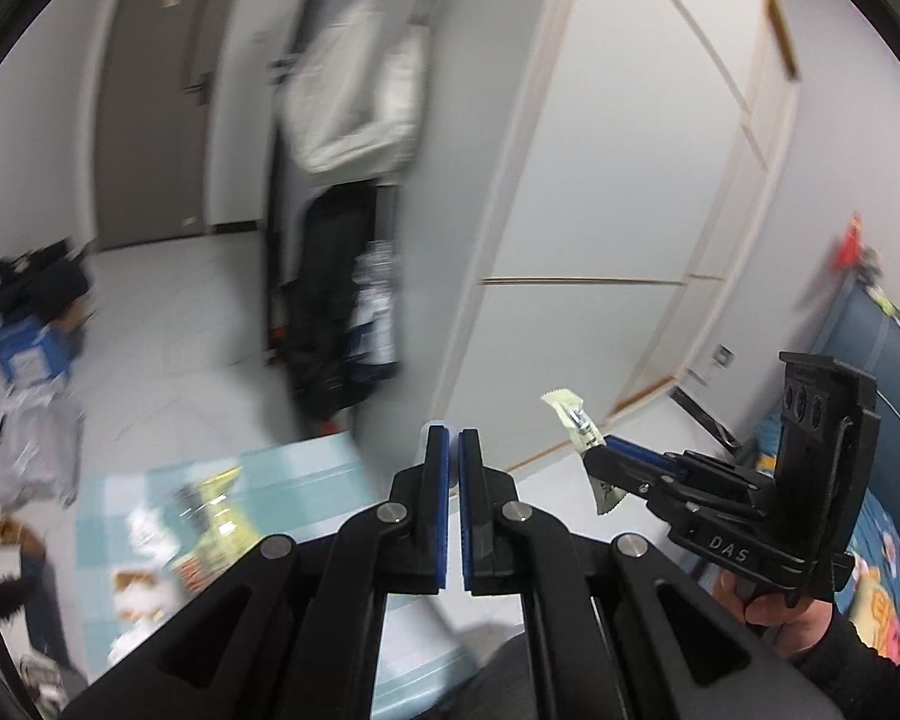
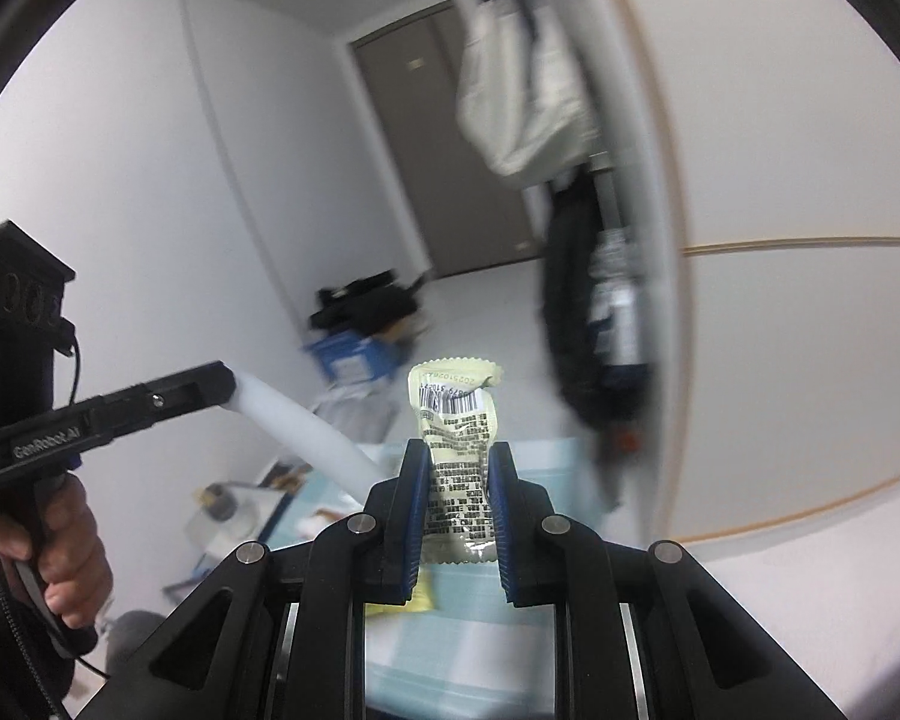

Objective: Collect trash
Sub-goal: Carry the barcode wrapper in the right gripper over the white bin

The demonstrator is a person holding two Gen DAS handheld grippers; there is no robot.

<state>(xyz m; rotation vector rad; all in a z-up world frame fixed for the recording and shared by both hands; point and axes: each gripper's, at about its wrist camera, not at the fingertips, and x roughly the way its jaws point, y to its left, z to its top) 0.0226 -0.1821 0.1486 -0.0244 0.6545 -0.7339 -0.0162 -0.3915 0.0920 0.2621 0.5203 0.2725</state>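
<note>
My right gripper (image 2: 456, 450) is shut on a pale yellow snack wrapper (image 2: 456, 408) with a barcode, which stands upright between the blue pads. The left wrist view shows this gripper (image 1: 597, 456) at the right, held in a hand, with the wrapper (image 1: 573, 417) sticking out of it. My left gripper (image 1: 453, 438) is shut, with a small pale bit showing at its tips. In the right wrist view the left gripper (image 2: 225, 381) grips one end of a white curved strip (image 2: 306, 426), whose other end runs behind my right fingers. Both grippers hang above a light blue table (image 1: 306, 468).
Several snack packets (image 1: 216, 510) lie on the table. Behind it are a blue box (image 1: 27, 354) and black bags (image 1: 36, 282) on the white floor, hanging clothes (image 1: 360, 90), a brown door (image 1: 150, 90), white wardrobe doors (image 1: 600, 180) and a bed (image 1: 888, 540) at the right.
</note>
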